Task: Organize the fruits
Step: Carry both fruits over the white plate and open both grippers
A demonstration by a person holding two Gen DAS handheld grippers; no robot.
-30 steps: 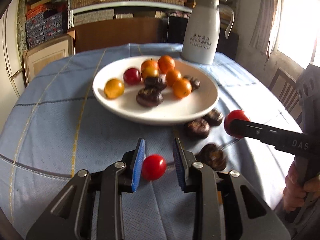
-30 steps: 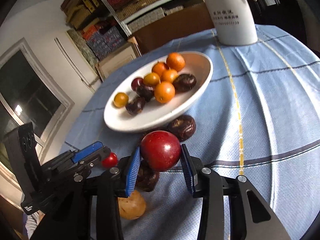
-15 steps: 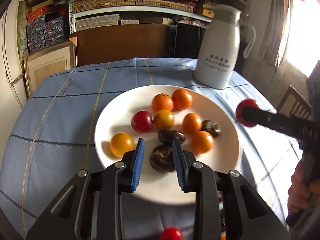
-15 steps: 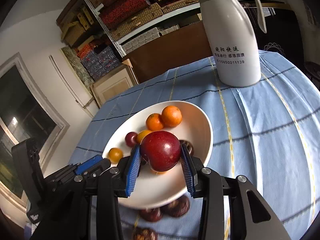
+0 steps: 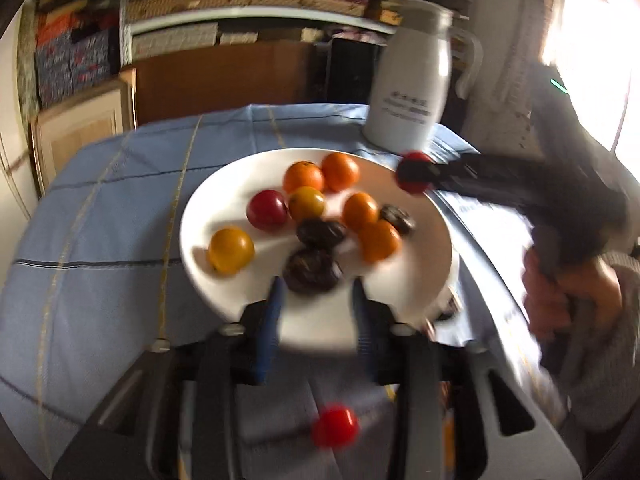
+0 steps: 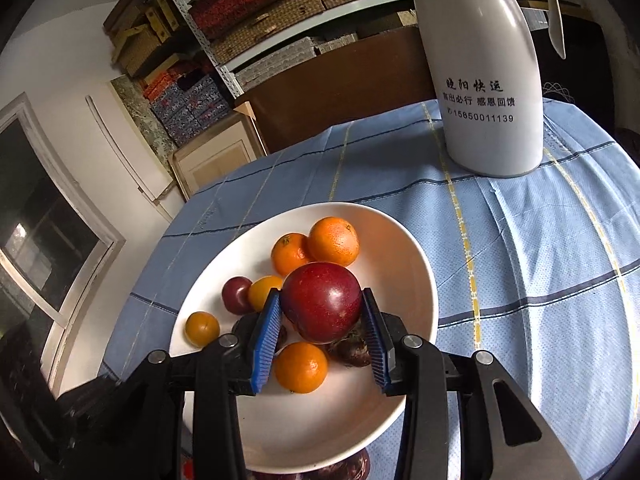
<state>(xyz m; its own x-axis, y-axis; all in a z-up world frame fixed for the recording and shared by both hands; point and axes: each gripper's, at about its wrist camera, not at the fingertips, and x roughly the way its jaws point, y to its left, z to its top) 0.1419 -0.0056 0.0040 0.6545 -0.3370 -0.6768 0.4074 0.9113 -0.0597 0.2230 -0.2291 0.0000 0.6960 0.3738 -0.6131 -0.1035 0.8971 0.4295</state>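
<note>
Right wrist: round red fruit (image 6: 320, 307), no long axis.

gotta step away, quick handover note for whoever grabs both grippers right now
Right gripper: shut on the red fruit, held over the white plate, not released.
Left gripper: open, empty, at the plate's near rim.
On the plate: oranges, yellow and dark fruits.
Left to do: release the red fruit, then collect the small red tomato and the dark fruit off the blue tablecloth.
</note>
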